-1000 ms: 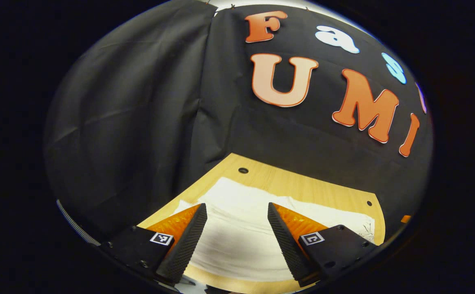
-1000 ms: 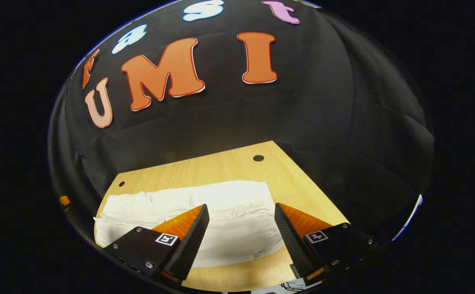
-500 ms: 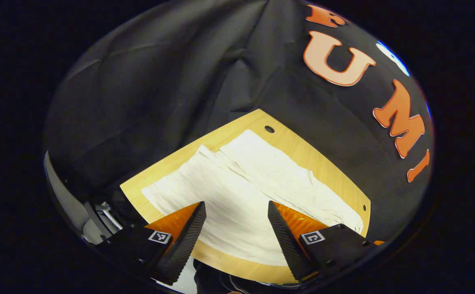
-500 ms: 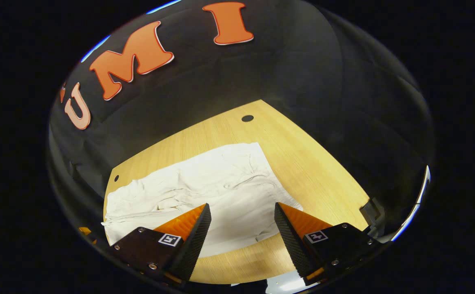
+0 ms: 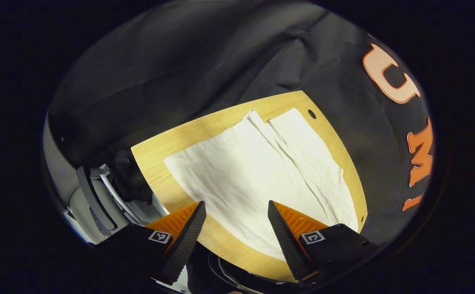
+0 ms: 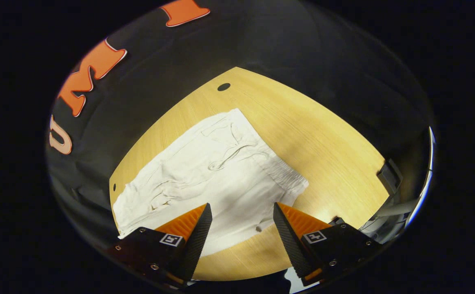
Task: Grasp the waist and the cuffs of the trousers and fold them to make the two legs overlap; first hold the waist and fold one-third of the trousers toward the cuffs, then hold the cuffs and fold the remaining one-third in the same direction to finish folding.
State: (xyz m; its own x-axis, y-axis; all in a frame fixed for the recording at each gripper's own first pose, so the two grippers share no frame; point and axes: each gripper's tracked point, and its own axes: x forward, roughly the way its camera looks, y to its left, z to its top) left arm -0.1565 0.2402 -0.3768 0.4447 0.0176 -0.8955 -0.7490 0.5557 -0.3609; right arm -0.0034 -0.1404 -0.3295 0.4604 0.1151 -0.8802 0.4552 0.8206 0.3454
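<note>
While both pairs of tongs hang above the tabletop, neither one touches cloth. Left tongs, seen in the left gripper view, are spread wide with nothing between the fingers, poised over the near edge of the tabletop. Right tongs, in the right gripper view, are spread just as wide and empty, over the near rim of the trousers.

Just past the left fingers, the trousers lie flat on the wood, pale and creased, the two legs side by side with a seam-like ridge running between them toward the far end. Cuffs sit at the far end, close to a small dark hole in the board.

Over on the right gripper view, the waist with its gathered band lies to the right, and a drawstring curls across the front. Bare wood spreads out to the right of the waist. Further off, another hole marks the far corner of the tabletop, and the black cloth wall rises behind it.
</note>
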